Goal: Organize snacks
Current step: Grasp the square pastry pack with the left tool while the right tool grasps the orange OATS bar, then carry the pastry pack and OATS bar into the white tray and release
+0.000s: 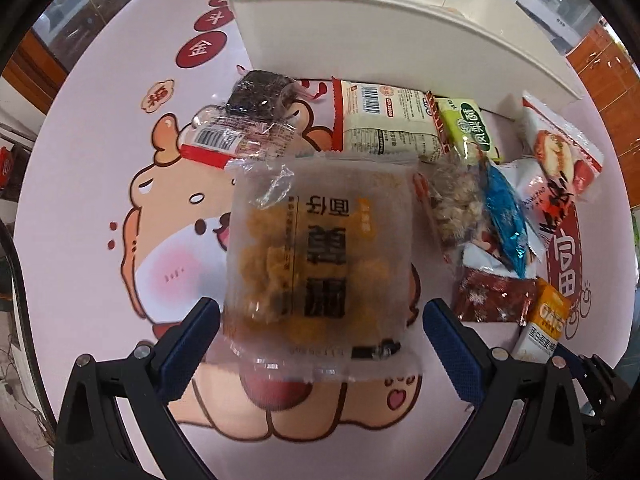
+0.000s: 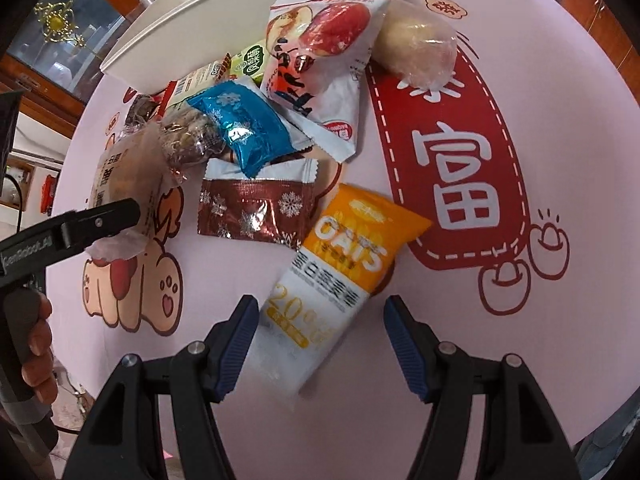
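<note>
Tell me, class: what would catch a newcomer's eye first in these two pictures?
Probably the frosted packet of golden snacks between the open left tongs. Next, the orange-and-white oats packet lying between the open right tongs. Behind both, a jumble of wrappers lies against a white bin.

The worktop point(image 1: 100, 160) wore a smooth, matt pink cover printed with cartoon figures. Lying between the left tongs point(image 1: 320, 332) was a frosted, translucent plastic packet point(image 1: 320, 248), crinkled at its sealed ends. At one o'clock from it lay a shiny blue foil wrapper point(image 1: 506, 216), and at four o'clock a glossy maroon foil sachet point(image 1: 494, 300) with silver snowflakes. The white bin point(image 1: 400, 52) at twelve o'clock looked like smooth, matt plastic. The tongs' pads point(image 1: 188, 344) were blue with a fine ribbed texture, set on matt black plastic arms with bright metal rivets. Under the right tongs point(image 2: 322, 340), the oats packet point(image 2: 340, 264) had a satin plastic film.
</note>
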